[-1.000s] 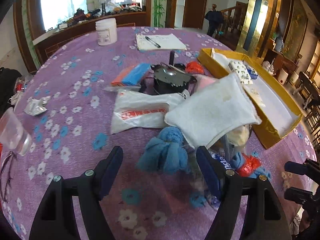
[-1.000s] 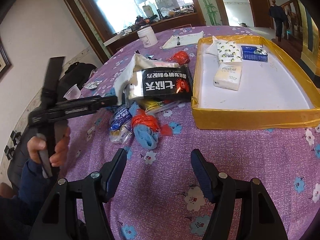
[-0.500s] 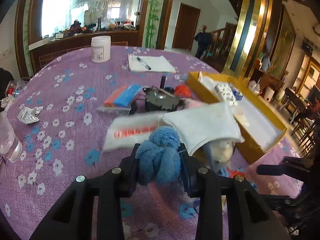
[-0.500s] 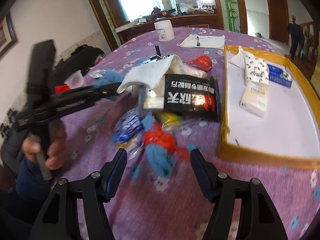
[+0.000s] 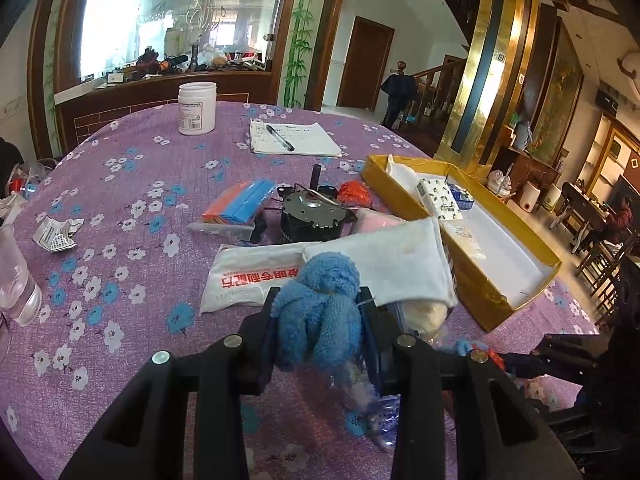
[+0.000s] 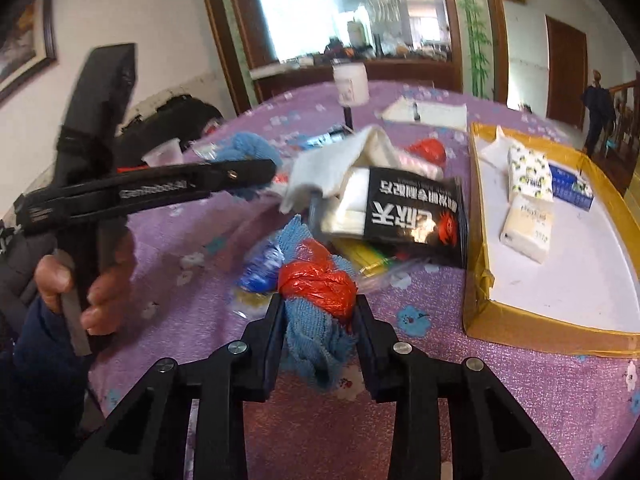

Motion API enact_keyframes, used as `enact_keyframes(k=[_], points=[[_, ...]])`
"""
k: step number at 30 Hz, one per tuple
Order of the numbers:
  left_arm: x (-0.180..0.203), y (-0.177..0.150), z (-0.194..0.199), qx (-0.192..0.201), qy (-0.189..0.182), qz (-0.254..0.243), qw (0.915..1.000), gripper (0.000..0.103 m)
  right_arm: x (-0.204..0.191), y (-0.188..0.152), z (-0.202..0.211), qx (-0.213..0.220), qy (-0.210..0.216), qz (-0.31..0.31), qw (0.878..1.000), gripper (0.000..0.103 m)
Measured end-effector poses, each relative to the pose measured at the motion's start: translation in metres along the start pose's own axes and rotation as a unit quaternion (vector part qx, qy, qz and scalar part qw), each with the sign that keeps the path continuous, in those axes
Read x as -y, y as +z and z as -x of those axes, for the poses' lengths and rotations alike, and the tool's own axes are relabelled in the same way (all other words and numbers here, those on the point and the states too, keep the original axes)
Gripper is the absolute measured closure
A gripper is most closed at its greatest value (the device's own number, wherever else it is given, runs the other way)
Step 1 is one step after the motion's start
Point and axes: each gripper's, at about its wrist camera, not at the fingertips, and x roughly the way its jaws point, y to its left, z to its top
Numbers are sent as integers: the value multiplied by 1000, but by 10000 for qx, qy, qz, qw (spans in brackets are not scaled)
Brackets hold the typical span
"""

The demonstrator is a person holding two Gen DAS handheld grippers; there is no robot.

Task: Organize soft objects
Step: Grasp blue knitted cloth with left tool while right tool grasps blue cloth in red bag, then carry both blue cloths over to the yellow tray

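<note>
A knotted blue towel bundle (image 5: 320,312) fills my left gripper (image 5: 320,316), whose pads press on both its sides; it hangs just above the purple flowered tablecloth (image 5: 132,184). My right gripper (image 6: 320,316) is shut on a second blue cloth tied with red plastic (image 6: 318,296). From the right wrist view the left gripper (image 6: 256,172) shows side-on with its blue towel (image 6: 250,148). A white folded towel (image 5: 396,264) lies over the pile just beyond. The yellow box (image 5: 508,292) with a white floor stands to the right, tissue packs (image 5: 438,200) at its far end.
A black motor (image 5: 312,216), a white packet with red print (image 5: 252,280), an orange-blue pack (image 5: 240,204), a black snack bag (image 6: 416,216), a white jar (image 5: 197,108), a notepad with pen (image 5: 292,138), a plastic bottle (image 5: 16,280). A hand (image 6: 80,284) grips the left tool.
Both grippers closed from open: the left onto the blue towel bundle, lifting it slightly; the right moved forward to the blue-and-red cloth and closed on it.
</note>
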Motion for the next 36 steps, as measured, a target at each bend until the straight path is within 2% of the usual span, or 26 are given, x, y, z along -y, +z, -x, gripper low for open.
enact_keyframes(k=[3, 7, 14, 22, 31, 36], points=[[1, 0, 1, 17, -25, -9, 10000, 68, 8, -2, -6, -133, 36, -222, 9997, 67], [1, 1, 1, 30, 1, -6, 10000, 68, 19, 1, -4, -36, 186, -485, 9986, 67], [1, 2, -4, -2, 129, 34, 9999, 68, 18, 2, -3, 18, 320, -440, 9985, 67], [-4, 3, 6, 152, 105, 177, 9997, 68, 18, -1, -4, -66, 255, -526, 9983, 67], [11, -1, 17, 302, 34, -23, 9995, 68, 21, 1, -11, -212, 194, -573, 9979, 67], [16, -3, 13, 165, -68, -41, 9998, 68, 25, 1, -15, -316, 146, -684, 9971, 67]])
